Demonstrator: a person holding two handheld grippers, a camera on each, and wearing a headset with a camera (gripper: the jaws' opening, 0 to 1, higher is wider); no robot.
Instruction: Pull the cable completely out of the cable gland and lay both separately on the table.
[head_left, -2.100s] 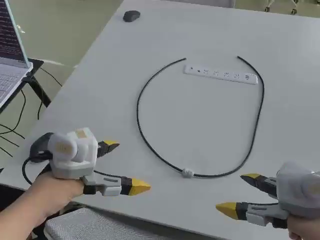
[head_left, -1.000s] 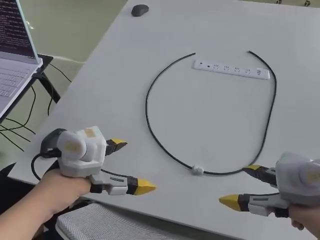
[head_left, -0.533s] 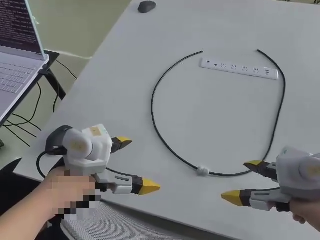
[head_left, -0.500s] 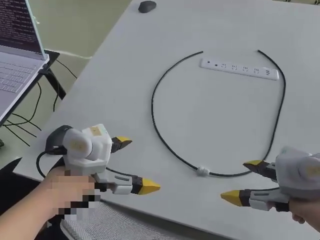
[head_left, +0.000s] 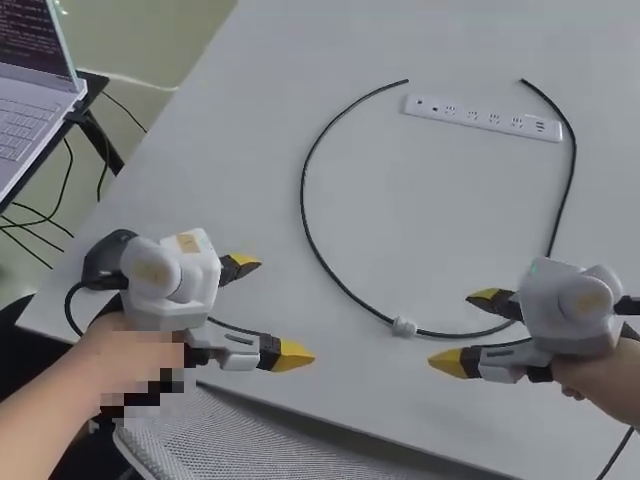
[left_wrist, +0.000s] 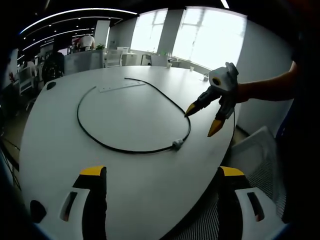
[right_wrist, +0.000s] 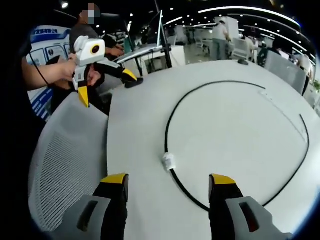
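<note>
Cable gland (head_left: 403, 326) – a small white piece – sits on the white table (head_left: 200, 180) just in front of the right gripper (head_left: 458, 329). In the right gripper view it lies straight ahead, in line with the gap between the two jaws. The black cable (head_left: 305, 200) goes through the gland, so the two are not apart yet. The right gripper's yellow-tipped jaws are spread wide and hold nothing. The left gripper (head_left: 278, 308) is off to the gland's other side, over the near edge of the table. Its jaws are spread wide too, with nothing in them. From the gland the cable runs away from both grippers in a big open loop. At the far side of the loop, between the cable's two ends, lies a white power strip (head_left: 487, 117). Far off beyond the left gripper – off the table – stands an open laptop (head_left: 25, 80).
</note>
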